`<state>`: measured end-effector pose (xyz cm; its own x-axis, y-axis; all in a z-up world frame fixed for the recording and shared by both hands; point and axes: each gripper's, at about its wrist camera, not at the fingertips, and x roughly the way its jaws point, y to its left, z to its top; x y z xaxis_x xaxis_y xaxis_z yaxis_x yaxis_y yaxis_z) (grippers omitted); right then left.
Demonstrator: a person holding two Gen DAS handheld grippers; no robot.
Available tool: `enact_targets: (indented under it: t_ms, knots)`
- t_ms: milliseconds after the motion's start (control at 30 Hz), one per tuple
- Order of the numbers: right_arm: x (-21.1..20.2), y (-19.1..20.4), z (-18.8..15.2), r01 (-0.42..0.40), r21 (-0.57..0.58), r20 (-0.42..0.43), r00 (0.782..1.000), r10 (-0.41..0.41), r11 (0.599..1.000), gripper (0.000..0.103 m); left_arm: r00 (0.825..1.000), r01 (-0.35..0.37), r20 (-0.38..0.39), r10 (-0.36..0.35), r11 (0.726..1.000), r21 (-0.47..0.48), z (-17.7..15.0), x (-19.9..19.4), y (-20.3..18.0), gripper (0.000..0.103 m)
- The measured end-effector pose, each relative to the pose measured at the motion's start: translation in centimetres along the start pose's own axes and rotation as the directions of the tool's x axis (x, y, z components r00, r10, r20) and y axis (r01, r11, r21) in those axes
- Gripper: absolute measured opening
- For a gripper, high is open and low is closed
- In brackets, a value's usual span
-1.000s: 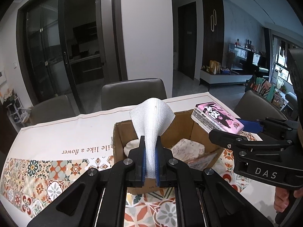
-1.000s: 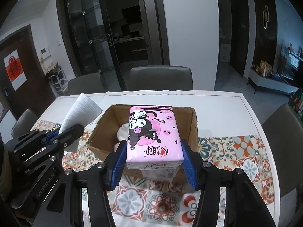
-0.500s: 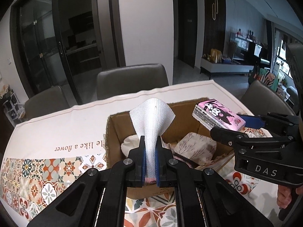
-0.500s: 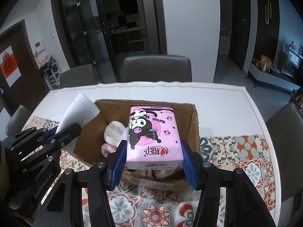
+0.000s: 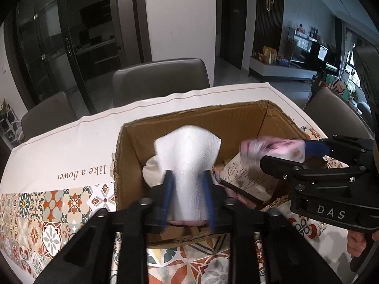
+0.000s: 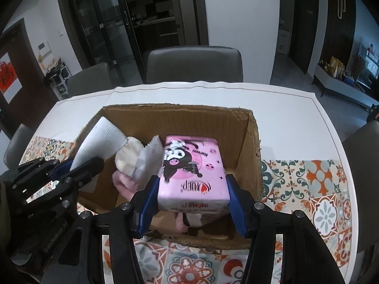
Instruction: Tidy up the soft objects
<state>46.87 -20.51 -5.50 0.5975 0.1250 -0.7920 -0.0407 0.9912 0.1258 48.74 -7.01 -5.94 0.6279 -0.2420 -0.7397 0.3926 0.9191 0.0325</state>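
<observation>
An open cardboard box (image 5: 236,118) (image 6: 253,146) stands on the table with several soft items inside. My left gripper (image 5: 188,189) holds a white folded cloth (image 5: 189,161) over the box's left part; its jaws stand wider apart and blurred. The cloth also shows in the right wrist view (image 6: 99,142). My right gripper (image 6: 191,189) is shut on a pink tissue pack (image 6: 191,168) with a cartoon print, held over the box's right part; the pack appears blurred in the left wrist view (image 5: 272,148).
Inside the box lie a cream plush (image 6: 130,156), a pink fluffy item (image 6: 123,184) and a leaf-patterned cloth (image 5: 246,177). The table has a white and patterned tablecloth (image 5: 59,201). Grey chairs (image 6: 194,64) stand around the table.
Both grippers moved forward and down over the box. The left jaws have spread wider around the white cloth. The tissue pack has dipped into the box opening.
</observation>
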Motion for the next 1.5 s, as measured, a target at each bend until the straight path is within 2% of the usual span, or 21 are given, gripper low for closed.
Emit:
enact_targets:
  t_ms: [67, 200, 533, 933, 1033, 1200, 1367, 1433, 1500]
  knots:
    - [0.3, -0.1, 0.0, -0.002, -0.001, -0.014, 1.000, 0.002, 1.000, 0.058, 1.000, -0.004, 0.002, 0.004, 1.000, 0.001, -0.1, -0.1, 0.0, 0.034]
    - [0.0, -0.3, -0.2, 0.003, 0.012, -0.012, 1.000, -0.002, 1.000, 0.059, 1.000, -0.016, 0.007, 0.016, 1.000, -0.007, -0.3, -0.8, 0.0, 0.046]
    - [-3.6, 0.3, -1.6, 0.017, 0.047, 0.043, 0.999, -0.019, 0.999, 0.059, 0.993, -0.083, 0.075, 0.089, 0.993, -0.084, -1.9, -6.4, 0.8, 0.052]
    - [-11.6, 2.3, -6.6, 0.017, 0.092, 0.191, 0.981, -0.034, 0.996, 0.059, 0.984, -0.090, 0.149, 0.101, 0.992, -0.083, -5.6, -14.2, 0.2, 0.062]
    - [-13.6, 3.1, -8.2, 0.029, 0.106, 0.220, 0.974, -0.051, 0.994, 0.067, 0.979, -0.097, 0.174, 0.109, 0.992, -0.076, -6.6, -15.8, 0.2, 0.064]
    - [-15.9, 4.2, -10.4, 0.054, 0.122, 0.253, 0.964, -0.084, 0.991, 0.067, 0.969, -0.117, 0.214, 0.127, 0.991, -0.058, -8.2, -18.0, 0.0, 0.068]
    - [-17.8, 4.9, -12.3, 0.070, 0.140, 0.281, 0.954, -0.108, 0.988, 0.067, 0.959, -0.135, 0.240, 0.152, 0.987, -0.086, -9.8, -20.3, -0.2, 0.074]
    - [-18.5, 5.2, -13.0, 0.072, 0.139, 0.291, 0.950, -0.111, 0.988, 0.072, 0.956, -0.137, 0.247, 0.158, 0.986, -0.100, -10.4, -21.2, -0.4, 0.076]
    - [-19.4, 5.5, -13.7, 0.089, 0.134, 0.307, 0.943, -0.126, 0.987, 0.073, 0.953, -0.142, 0.254, 0.167, 0.983, -0.117, -11.2, -22.0, -0.6, 0.077]
